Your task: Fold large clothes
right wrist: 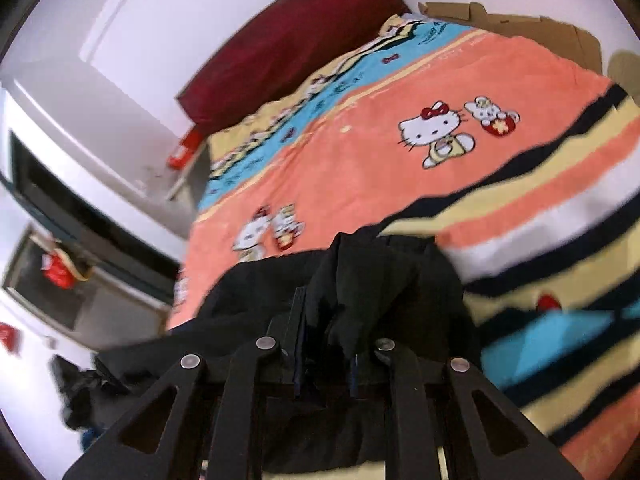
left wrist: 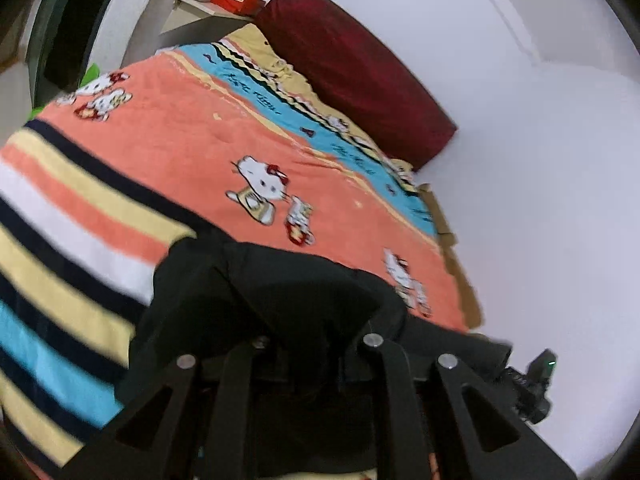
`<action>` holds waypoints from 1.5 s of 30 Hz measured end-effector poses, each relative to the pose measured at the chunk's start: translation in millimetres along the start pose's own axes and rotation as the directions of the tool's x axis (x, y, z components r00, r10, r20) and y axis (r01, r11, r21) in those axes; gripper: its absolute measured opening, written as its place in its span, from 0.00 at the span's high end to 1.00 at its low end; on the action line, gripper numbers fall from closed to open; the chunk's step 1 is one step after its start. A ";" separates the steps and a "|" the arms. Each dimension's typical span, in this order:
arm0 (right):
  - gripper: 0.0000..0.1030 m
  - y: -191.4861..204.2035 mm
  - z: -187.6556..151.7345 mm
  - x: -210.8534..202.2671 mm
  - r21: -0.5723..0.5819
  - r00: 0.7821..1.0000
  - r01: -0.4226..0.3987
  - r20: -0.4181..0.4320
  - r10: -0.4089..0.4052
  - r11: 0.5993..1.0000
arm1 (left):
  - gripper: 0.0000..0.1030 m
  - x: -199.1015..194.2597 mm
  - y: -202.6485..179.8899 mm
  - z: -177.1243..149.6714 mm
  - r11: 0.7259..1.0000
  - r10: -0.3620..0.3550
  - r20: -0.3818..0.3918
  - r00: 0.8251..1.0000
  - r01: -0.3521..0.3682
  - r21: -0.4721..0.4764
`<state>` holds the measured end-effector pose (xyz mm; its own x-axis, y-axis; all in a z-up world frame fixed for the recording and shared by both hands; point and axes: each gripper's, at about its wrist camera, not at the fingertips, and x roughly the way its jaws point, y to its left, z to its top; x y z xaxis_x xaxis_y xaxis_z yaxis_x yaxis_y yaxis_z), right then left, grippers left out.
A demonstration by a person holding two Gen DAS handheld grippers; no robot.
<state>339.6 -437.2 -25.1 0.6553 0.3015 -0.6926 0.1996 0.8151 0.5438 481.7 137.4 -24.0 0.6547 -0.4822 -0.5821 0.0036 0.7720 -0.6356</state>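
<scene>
Gripping black garment (left wrist: 280, 292): both grippers, over blanket (left wrist: 192, 152)

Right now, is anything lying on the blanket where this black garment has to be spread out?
Nothing visible. The black garment hangs bunched from both grippers, and the Hello Kitty blanket beyond it looks bare up to the dark red pillow.
</scene>
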 end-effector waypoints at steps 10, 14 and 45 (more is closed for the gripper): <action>0.85 -16.9 36.6 141.6 -0.037 0.991 0.121 -0.054 -0.123 0.992 | 0.82 173.3 44.9 21.6 0.991 0.132 -0.105 0.986 -0.131 0.018; 0.79 -9.3 43.1 156.3 -0.088 0.990 0.137 -0.025 -0.140 0.987 | 0.79 179.3 52.2 32.0 0.996 0.086 -0.113 0.990 -0.089 -0.018; 0.27 100.6 -7.8 210.5 -0.524 0.984 0.169 0.046 -0.171 0.835 | 0.42 257.0 -52.4 -21.1 0.865 0.294 -0.094 0.951 -0.223 0.449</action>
<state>492.0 -287.9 -119.8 0.6446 0.1350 -0.7525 -0.1042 0.9906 0.0884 633.9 -35.7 -151.0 0.5525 -0.2710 -0.7882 0.1966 0.9614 -0.1927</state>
